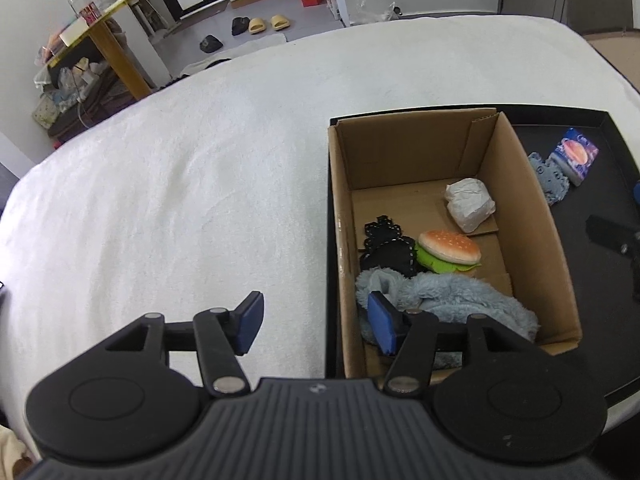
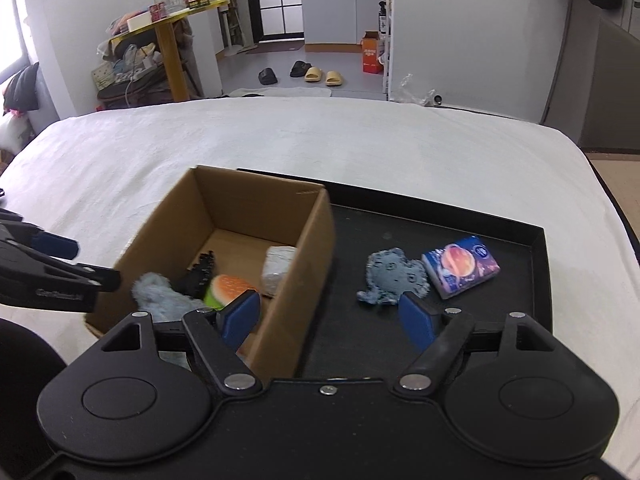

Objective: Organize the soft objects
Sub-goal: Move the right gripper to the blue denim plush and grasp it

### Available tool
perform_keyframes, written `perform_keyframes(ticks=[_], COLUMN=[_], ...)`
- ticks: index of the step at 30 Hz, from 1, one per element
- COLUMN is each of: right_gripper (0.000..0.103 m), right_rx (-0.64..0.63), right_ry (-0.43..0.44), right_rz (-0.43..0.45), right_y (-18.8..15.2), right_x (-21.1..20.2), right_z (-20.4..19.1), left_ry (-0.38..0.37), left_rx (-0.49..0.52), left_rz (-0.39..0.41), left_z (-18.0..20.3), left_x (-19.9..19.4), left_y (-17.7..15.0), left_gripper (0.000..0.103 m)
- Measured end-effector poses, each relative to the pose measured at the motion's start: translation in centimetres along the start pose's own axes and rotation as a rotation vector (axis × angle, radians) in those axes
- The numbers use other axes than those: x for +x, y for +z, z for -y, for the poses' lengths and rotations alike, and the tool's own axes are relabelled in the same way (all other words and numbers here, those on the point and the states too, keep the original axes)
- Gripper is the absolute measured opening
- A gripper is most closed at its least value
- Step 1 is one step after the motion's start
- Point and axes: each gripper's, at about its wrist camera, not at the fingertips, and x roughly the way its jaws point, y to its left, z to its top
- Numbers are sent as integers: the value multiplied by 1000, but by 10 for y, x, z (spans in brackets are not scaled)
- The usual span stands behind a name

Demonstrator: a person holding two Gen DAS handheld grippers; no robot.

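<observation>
White bed (image 2: 280, 136) | black tray (image 2: 536, 276) | cardboard box (image 2: 308, 272) held fluffy blue plush (image 1: 452, 296), burger toy (image 1: 448, 246) | denim patch (image 2: 394, 278), tissue pack (image 2: 460, 266) lay on tray | my right gripper (image 2: 330, 314) and left gripper (image 1: 316, 322) gaped empty | risk: limp patch slipping the pinch.

Left gripper (image 1: 316, 322) and right gripper (image 2: 330, 316) both hang level, jaws spread wide, holding nothing.

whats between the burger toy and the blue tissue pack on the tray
The cardboard box wall, then the blue-grey fabric piece, separate the burger toy from the tissue pack; right wrist view shows it.
</observation>
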Motion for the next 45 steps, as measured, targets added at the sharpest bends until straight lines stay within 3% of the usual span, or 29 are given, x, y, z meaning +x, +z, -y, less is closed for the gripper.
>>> perform_keyframes(ticks=[3, 9, 21, 27, 40, 45], right_gripper=[78, 79, 81, 81, 81, 79], right_rx=[30, 82, 156, 182, 130, 73], right_ry=[6, 18, 52, 37, 11, -54], right_rz=[21, 36, 49, 40, 39, 56], right_y=[-7, -24, -30, -32, -34, -35], right_x=[4, 24, 63, 83, 105, 108], right_z=[14, 40, 73, 76, 66, 60], left_ry=[17, 68, 185, 266, 311, 314], left_rx=[21, 52, 23, 78, 98, 105], left_rz=[-6, 7, -10, -12, -33, -31], left_z=[3, 10, 20, 38, 52, 56], left_x=[1, -2, 7, 15, 26, 26], left_y=[3, 10, 24, 29, 34, 34], left_gripper=[68, 77, 79, 79, 79, 79])
